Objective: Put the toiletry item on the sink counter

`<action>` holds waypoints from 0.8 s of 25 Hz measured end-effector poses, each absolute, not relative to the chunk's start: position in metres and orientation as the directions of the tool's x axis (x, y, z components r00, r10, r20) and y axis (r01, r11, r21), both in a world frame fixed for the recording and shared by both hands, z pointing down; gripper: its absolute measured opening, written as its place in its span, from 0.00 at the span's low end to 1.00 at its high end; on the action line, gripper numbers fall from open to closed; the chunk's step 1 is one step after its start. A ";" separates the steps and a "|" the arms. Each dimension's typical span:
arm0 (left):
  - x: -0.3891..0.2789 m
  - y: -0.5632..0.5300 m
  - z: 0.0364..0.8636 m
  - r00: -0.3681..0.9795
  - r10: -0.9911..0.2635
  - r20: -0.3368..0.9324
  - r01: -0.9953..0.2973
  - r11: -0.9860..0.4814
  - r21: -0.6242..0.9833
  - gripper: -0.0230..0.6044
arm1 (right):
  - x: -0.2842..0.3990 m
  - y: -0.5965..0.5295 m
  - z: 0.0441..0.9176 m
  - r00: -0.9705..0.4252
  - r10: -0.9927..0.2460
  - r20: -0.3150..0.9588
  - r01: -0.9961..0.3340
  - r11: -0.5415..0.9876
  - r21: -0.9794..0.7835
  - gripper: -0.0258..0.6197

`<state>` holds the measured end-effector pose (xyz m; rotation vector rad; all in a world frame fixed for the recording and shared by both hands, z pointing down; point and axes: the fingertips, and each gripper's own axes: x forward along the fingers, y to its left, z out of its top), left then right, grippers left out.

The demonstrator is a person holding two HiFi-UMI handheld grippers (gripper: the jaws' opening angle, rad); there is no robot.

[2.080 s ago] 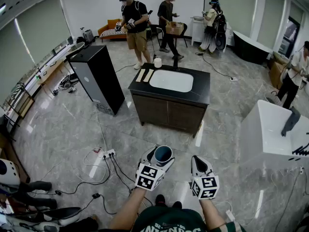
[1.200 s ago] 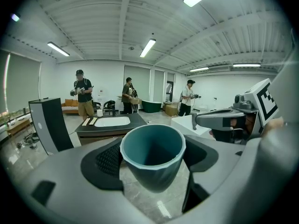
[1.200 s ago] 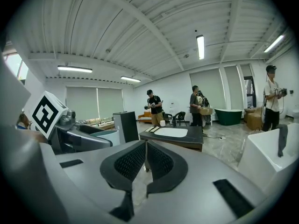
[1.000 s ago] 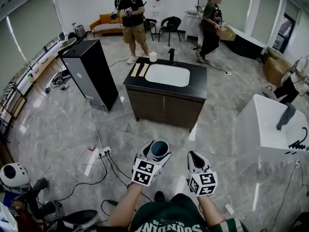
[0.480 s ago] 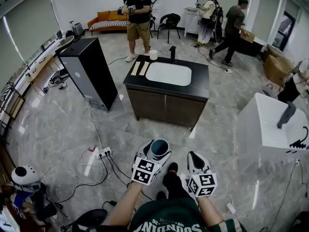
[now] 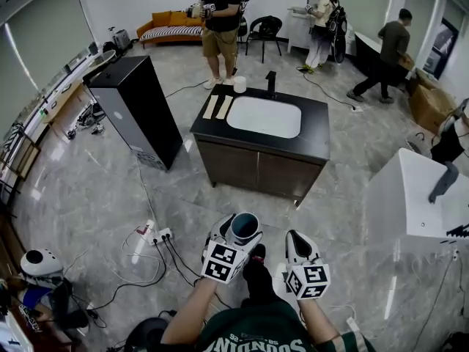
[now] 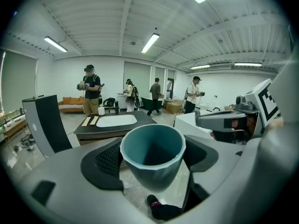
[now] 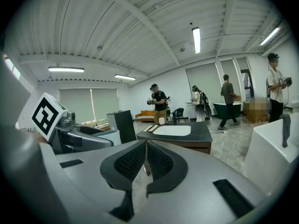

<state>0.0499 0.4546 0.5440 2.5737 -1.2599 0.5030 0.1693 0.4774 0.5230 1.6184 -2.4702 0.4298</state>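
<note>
My left gripper (image 6: 242,235) is shut on a teal-blue cup (image 6: 244,228), held upright above the floor; in the left gripper view the cup (image 7: 153,155) fills the space between the two pads. My right gripper (image 6: 296,244) is shut with nothing in it, its pads (image 8: 132,160) meeting. The sink counter (image 6: 317,130), a dark cabinet with a white basin (image 6: 264,117) and a black tap (image 6: 270,83), stands a few steps ahead. It also shows far off as the counter (image 7: 110,125) and the counter (image 8: 202,131).
Two pale strips (image 6: 218,107) and a white cup (image 6: 239,84) lie on the counter's far left. A black cabinet (image 6: 137,110) stands left, a white tub (image 6: 418,196) right. Cables and a power strip (image 6: 153,236) trail on the floor. Several people stand beyond the counter.
The view has shifted a little nearer the counter. A person at the back right has walked further right. Both grippers keep their hold and place.
</note>
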 end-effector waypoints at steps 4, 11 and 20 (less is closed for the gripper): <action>0.045 0.410 0.546 0.569 -0.708 0.419 -0.793 -0.607 0.050 0.66 | 0.164 0.426 0.523 -0.408 -0.868 0.282 -0.912 0.374 -0.168 0.11; 0.039 0.322 0.539 0.553 -0.719 0.421 -0.804 -0.593 0.045 0.66 | 0.155 0.337 0.523 -0.430 -0.854 0.293 -0.902 0.391 -0.185 0.11; 0.032 0.227 0.529 0.537 -0.729 0.425 -0.819 -0.571 0.055 0.66 | 0.141 0.243 0.513 -0.466 -0.832 0.300 -0.884 0.431 -0.179 0.11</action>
